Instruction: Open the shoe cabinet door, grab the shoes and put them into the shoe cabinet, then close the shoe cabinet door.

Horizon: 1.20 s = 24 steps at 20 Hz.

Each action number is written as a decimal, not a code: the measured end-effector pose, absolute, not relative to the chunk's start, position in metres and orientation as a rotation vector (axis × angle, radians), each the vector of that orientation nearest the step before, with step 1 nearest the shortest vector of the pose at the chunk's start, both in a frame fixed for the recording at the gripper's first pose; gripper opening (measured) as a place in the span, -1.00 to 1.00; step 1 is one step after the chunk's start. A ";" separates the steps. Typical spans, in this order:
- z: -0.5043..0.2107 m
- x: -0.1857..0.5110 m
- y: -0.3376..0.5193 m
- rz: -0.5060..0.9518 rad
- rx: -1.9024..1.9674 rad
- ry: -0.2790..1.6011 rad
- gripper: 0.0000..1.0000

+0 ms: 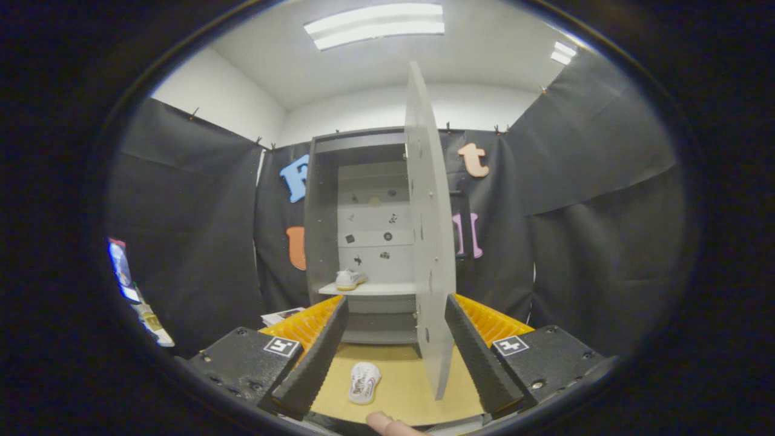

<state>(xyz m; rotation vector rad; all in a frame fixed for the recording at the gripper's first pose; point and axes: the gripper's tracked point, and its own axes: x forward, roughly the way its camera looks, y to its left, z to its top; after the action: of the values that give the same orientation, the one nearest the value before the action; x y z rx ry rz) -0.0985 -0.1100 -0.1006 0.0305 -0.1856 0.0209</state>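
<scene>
From the camera on my claw point(393, 357), I look along my two fingers point(315, 357), which stand well apart at the bottom of the frame with nothing gripped between them. In the centre of the frame stands the grey shoe cabinet point(324, 242), and its door point(430, 242) is swung wide open, so I see it nearly edge-on, reaching from the upper middle down to just inside my right finger. One pale shoe point(350, 278) sits on the cabinet's shelf point(372, 289), toward its left end. The second shoe point(364, 383) lies sole-up on the tan desk point(405, 378) in the lower middle of the frame, between my fingers and nearer the left one, short of the cabinet. A fingertip point(387, 424) shows at the very bottom, just below that shoe. Some papers point(281, 315) lie at the lower left, beside the cabinet's foot. Small dark marks dot the cabinet's back panel; I cannot tell what they are.
</scene>
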 end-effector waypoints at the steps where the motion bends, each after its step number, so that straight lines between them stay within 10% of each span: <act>1: -0.108 -0.094 -0.105 0.026 0.035 -0.179 1.00; 24: -0.386 0.103 0.010 0.159 0.019 0.348 0.80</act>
<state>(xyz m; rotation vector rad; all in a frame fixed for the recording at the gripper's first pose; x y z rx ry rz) 0.1027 0.0104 -0.3859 0.0191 0.3483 0.1592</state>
